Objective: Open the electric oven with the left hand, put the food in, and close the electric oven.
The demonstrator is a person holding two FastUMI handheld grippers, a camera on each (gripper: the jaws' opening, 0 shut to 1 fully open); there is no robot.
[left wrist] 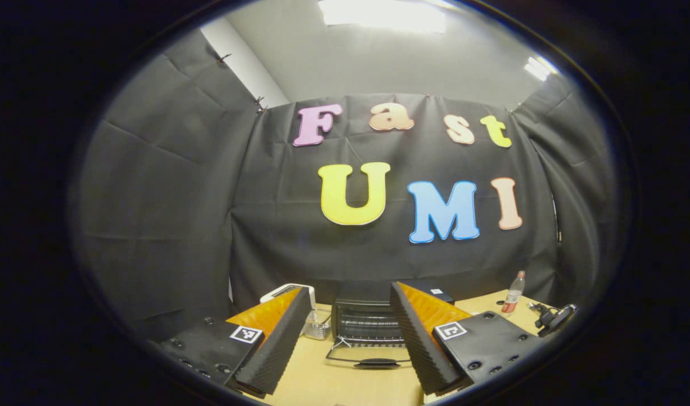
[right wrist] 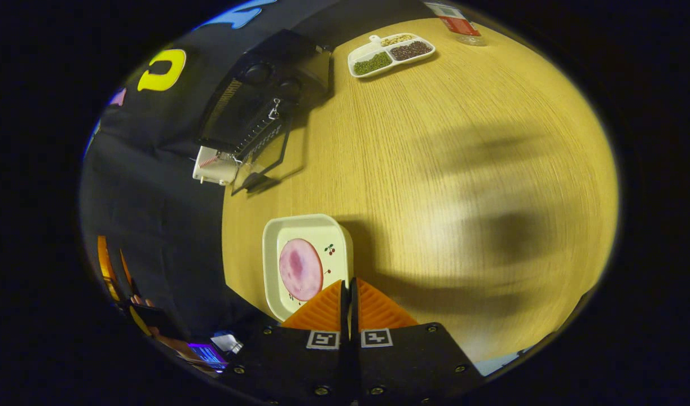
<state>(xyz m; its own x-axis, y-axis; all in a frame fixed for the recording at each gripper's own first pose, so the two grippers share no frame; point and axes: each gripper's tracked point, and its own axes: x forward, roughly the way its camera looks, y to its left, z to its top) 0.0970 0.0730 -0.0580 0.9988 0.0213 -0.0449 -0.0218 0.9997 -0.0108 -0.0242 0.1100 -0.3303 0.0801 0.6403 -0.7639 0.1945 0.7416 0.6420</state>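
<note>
Now the oven (left wrist: pixel 368 322) door (left wrist: pixel 370 354) lies open; left gripper (left wrist: pixel 350 338) gapes empty, right gripper (right wrist: pixel 347 290) pinches the near plate (right wrist: pixel 306 265) rim, next carrying food (right wrist: pixel 300 269) inside

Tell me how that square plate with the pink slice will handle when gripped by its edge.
The plate looks rigid and glossy, so its raised rim may slip between the right gripper's shut fingers. Gripped at one edge, it would probably tilt, and the flat pink slice could slide.

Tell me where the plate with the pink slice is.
In the right gripper view, the plate sits at the table's near edge, just left of the right gripper's closed fingers, apart from the open oven.
</note>
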